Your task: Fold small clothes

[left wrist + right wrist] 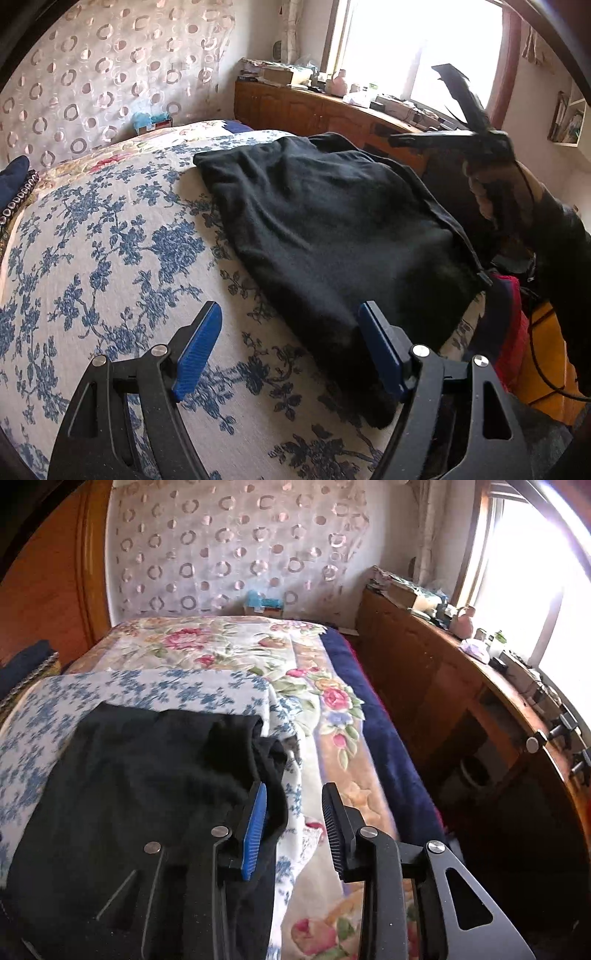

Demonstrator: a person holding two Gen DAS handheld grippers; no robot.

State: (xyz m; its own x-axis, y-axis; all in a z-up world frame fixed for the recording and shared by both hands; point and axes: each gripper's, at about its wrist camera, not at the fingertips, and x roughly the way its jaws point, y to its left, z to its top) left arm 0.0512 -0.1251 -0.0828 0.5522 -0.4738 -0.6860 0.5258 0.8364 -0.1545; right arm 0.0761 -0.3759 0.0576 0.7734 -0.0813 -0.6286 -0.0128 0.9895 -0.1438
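A black garment (332, 229) lies spread on the blue-flowered white sheet (110, 240) on the bed. My left gripper (291, 332) is open just above the sheet at the garment's near left edge; its right finger touches the cloth. The right gripper (454, 129), held in a hand, hangs above the garment's far right side. In the right wrist view the garment (147, 775) lies low and left, and my right gripper (295, 812) is open and empty over its right edge, left finger above the cloth, right finger over the bedspread.
A rose-patterned bedspread (229, 646) and a navy blanket (369, 701) cover the far bed. A wooden cabinet (424, 672) with clutter runs under the bright window on the right. A patterned curtain (92, 74) hangs behind. Red fabric (509, 325) lies at the bed's right edge.
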